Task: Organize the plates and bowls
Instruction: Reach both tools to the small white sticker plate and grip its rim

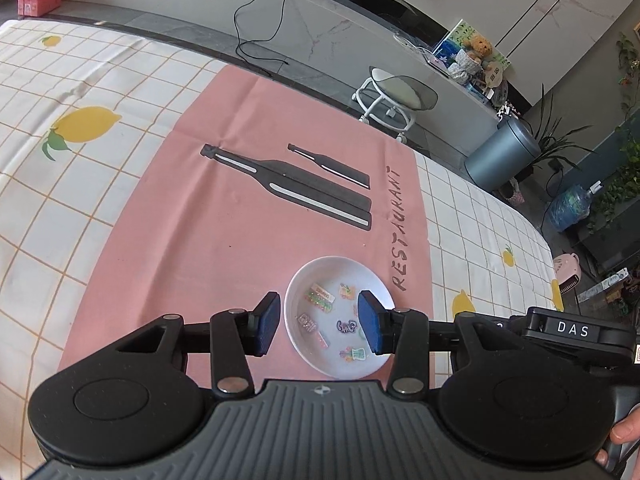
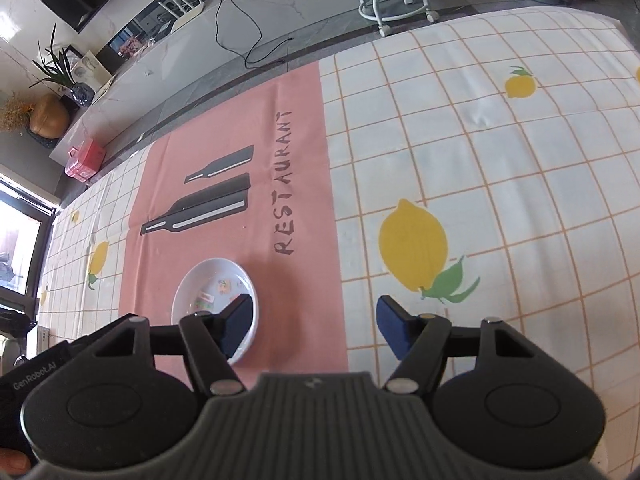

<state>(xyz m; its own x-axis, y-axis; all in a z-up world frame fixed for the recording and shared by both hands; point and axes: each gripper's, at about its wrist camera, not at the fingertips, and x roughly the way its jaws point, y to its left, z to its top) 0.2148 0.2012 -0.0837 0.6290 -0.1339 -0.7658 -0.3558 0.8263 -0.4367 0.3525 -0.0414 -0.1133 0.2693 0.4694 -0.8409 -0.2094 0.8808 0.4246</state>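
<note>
1. While both grippers hover over the table, the shallow white bowl with small colourful stickers (image 1: pixel 340 316) sits on the pink cloth placemat (image 1: pixel 224 208).
2. Left gripper (image 1: pixel 319 326) is open above the bowl, its right pad hiding part of the rim.
3. Right gripper (image 2: pixel 313 326) gapes empty; its left finger covers the bowl's near edge.

L gripper (image 1: pixel 319 323) open over white bowl (image 1: pixel 320 354), pink mat (image 1: pixel 208 216)

floor: grey tile (image 1: pixel 320 80) | furniture: white wheeled stool (image 1: pixel 394 98); grey bin (image 1: pixel 502 152) | wall: pale marble (image 1: pixel 560 8)
</note>
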